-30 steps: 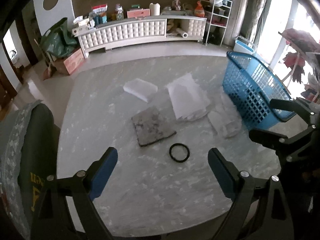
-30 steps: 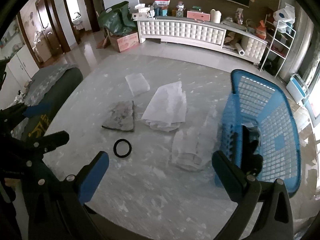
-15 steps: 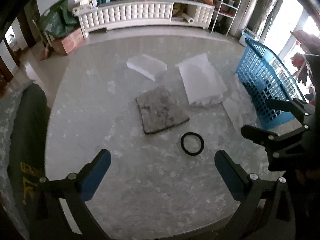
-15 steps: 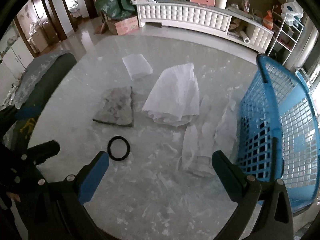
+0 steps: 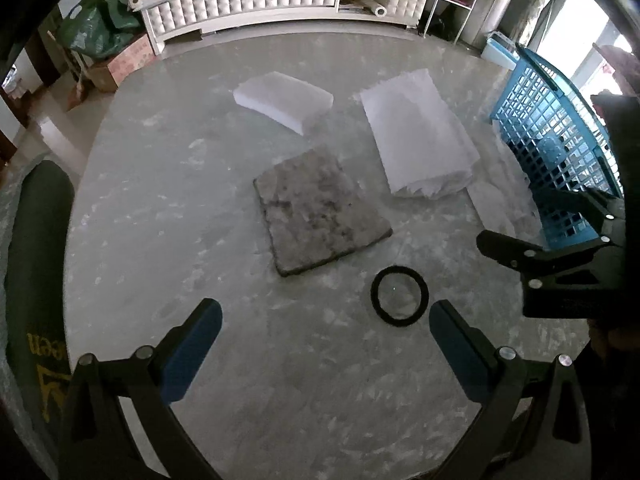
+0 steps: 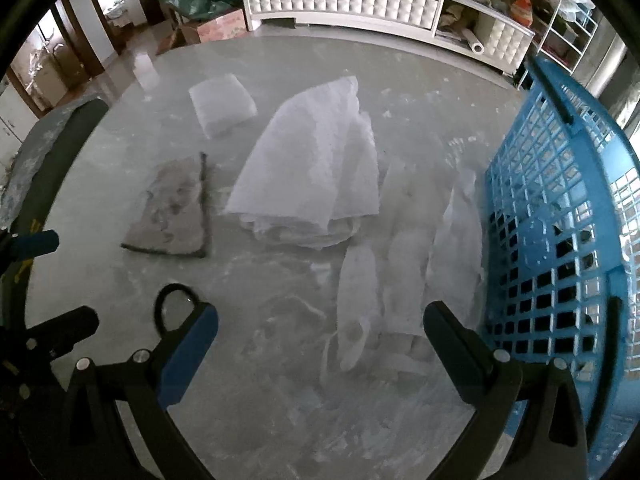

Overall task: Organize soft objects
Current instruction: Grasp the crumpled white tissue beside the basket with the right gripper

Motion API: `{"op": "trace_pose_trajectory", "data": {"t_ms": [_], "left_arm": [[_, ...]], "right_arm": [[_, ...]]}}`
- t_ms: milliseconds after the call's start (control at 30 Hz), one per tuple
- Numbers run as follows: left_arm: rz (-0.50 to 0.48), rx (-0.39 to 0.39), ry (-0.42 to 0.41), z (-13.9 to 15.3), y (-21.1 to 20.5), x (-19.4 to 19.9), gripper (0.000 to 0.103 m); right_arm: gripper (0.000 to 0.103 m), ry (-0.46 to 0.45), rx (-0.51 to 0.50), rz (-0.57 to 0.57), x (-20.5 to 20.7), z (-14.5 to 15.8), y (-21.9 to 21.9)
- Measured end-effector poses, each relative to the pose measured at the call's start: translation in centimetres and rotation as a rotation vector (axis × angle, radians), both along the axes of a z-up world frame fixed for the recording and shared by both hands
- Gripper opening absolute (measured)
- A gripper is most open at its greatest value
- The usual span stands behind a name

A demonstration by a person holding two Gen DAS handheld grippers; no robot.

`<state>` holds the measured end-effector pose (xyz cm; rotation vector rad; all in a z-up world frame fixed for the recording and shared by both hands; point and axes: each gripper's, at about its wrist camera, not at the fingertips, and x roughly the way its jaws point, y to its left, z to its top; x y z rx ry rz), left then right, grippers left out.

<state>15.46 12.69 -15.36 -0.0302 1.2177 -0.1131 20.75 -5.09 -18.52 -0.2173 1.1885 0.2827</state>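
Left wrist view: left gripper (image 5: 325,338) hangs wide open with nothing in it, over the tabletop's (image 5: 132,184) near edge; grey pad (image 5: 320,210) mid-table, hair tie (image 5: 399,296) just ahead. Right wrist view: right gripper (image 6: 320,340) gapes empty too, above clear bags (image 6: 404,276) beside the blue basket (image 6: 560,184) at the right edge (looks like nothing sorted yet).

Dim daylight (window glare), fisheye-warped edges

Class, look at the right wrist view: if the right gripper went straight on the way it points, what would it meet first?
Probably the clear plastic wrap lying crumpled on the table, beside the blue basket. The right gripper has open jaws with nothing between them; depth is hard to judge.
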Motion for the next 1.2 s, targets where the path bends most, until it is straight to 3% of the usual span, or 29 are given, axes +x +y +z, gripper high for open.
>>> {"op": "trace_pose_trajectory", "data": {"t_ms": [300,633,700,767,867,1067,1200], "left_arm": [[-0.007,-0.011,0.031,-1.3,-0.6,1.8,0.103],[-0.012,-0.003,0.049,-3.2,-0.9,2.5,0.103],[-0.02,-0.011,0.048,-3.2,-1.0,2.5,0.103],[-0.03,-0.013,0.041,-3.1,-1.2,2.3,0.103],[-0.044,-0.027,0.04,-3.3,-1.3,2.1,0.103],[-0.069,-0.038,0.044,-3.3,-1.6,1.6,0.103],[-0.073,-0.044,0.036,-3.1,-1.7,1.0,0.103]], "right_arm": [[0.102,0.031,-0.027,-0.037,1.4,-2.2,-1.1],[0.086,0.047,-0.084,-0.06,1.6,-3.8,-1.3],[0.078,0.05,-0.084,-0.068,1.5,-3.6,-1.3],[0.053,0.045,-0.09,-0.075,1.5,-3.3,-1.4],[0.029,0.047,-0.121,-0.07,1.2,-2.8,-1.9],[0.02,0.039,-0.154,-0.048,-0.3,-2.4,0.2],[0.017,0.054,-0.12,-0.041,-1.3,-2.2,0.3]]}}
